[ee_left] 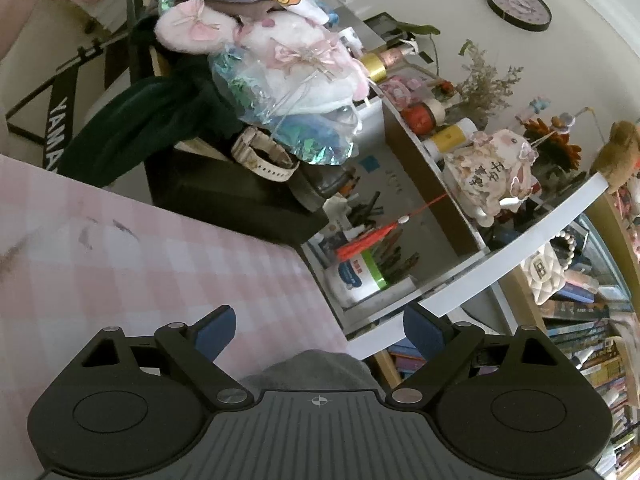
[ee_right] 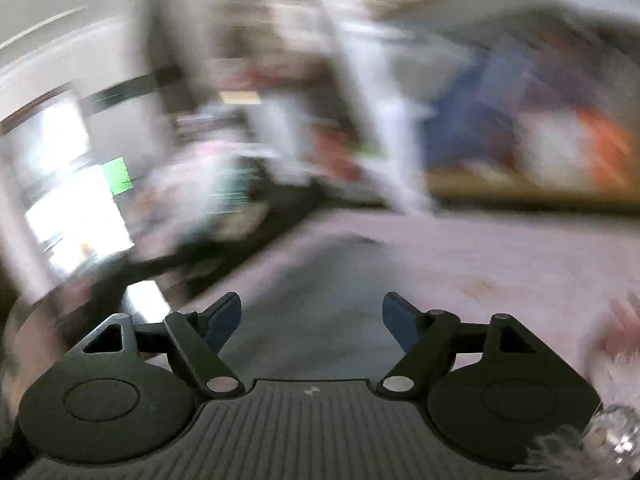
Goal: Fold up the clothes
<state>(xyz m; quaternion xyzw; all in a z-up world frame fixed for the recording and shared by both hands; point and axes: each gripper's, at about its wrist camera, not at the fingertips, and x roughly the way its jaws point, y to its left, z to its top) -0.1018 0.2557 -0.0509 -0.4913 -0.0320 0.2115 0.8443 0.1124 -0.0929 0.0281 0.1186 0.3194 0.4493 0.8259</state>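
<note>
- Grey cloth (ee_left: 308,368) shows at the bottom centre of the left wrist view, a rounded hump just ahead of the tool body, lying on the pink checked table (ee_left: 140,272) near its right edge.
- Our left gripper (ee_left: 318,328) has its jaws spread wide; the cloth sits low between and behind them, and we cannot tell whether anything touches it.
- Our right gripper (ee_right: 312,320) also has its jaws spread, with nothing pinched. A grey band, likely the same garment (ee_right: 320,280), runs from between the jaws toward the middle of that frame over the pale table (ee_right: 500,256).
- That right wrist view is heavily smeared, so we judge the hand is swinging fast; beyond the grey band and the table we cannot name anything in it.
- Risk one: closing the right jaws while moving this quickly could catch a loose fold instead of an edge, leaving the fold crooked.
- Risk two: the cloth lies close to the table edge in the left view; a drag toward the lower right could pull it over onto the shelf (ee_left: 520,236) side.
- Risk three: clutter crowds the upper half of the left view, a heap of soft toys (ee_left: 280,52) on a dark box (ee_left: 224,196) with a wristwatch (ee_left: 264,158); a wide sweep could knock it.
- We judge that neither gripper holds the garment.
</note>
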